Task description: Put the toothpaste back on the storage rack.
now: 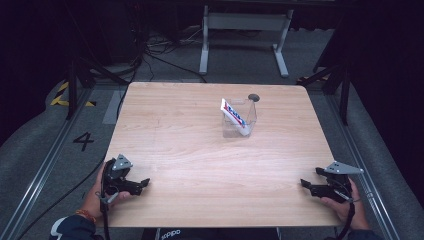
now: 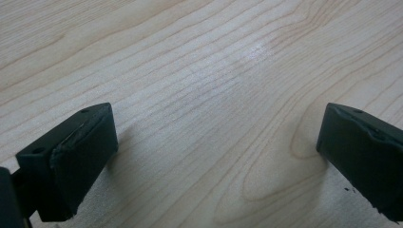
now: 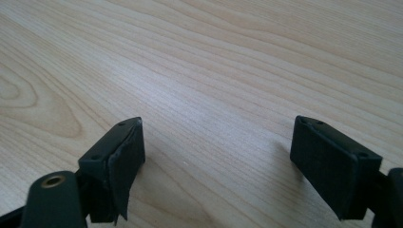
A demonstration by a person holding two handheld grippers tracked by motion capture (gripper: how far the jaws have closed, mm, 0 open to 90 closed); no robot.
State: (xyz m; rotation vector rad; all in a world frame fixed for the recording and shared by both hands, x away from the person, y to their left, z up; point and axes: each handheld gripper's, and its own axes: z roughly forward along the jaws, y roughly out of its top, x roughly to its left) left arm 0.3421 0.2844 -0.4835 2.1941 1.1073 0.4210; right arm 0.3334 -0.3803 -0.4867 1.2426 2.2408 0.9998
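Observation:
A clear plastic cup (image 1: 248, 116) stands on the far middle of the wooden table (image 1: 190, 150), with a white, red and blue tube (image 1: 233, 115) leaning inside it. My left gripper (image 1: 145, 182) rests at the table's near left corner, a hand holding it. In the left gripper view its jaws stand wide apart over bare wood, so the left gripper (image 2: 216, 130) is open with nothing between its pads. At the near right corner my right gripper (image 1: 303, 184) points inward. It (image 3: 216, 137) is also open and holds nothing.
A small dark round disc (image 1: 253, 97) lies just behind the cup near the table's far edge. Beyond the table are a white metal frame (image 1: 245, 30), cables on the grey floor and dark stands at both sides.

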